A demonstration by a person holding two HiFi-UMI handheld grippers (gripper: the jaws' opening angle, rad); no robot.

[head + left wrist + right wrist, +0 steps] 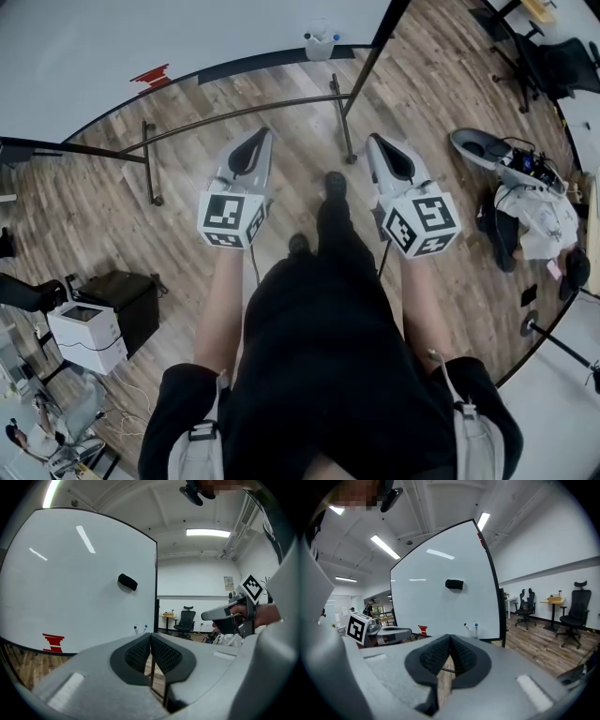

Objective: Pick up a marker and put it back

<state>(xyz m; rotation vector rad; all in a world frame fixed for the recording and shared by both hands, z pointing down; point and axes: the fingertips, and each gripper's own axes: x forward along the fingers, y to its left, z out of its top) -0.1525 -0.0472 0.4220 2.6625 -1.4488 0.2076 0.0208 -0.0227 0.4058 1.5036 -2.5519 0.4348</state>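
Open office room, brown wood-plank floor (94, 206). A large white whiteboard (70, 588) on a black tubular metal stand faces the person. A black rectangular eraser (127, 581) is stuck mid-board, and a small red drawn mark (53, 642) sits low on the board. Two whiteboard markers (140, 629) stand capped ends up in a small clear holder (319, 42) at the board's bottom edge, near its black side post. Black office chairs (574, 616) line the far wall.

Left gripper (150, 637): grey, jaws clenched, ribbed black pads meeting at the tips, nothing between them. Right gripper (449, 639): same, pads pressed together and empty. Both are held side by side over the floor, pointing toward the board and well apart from the markers.
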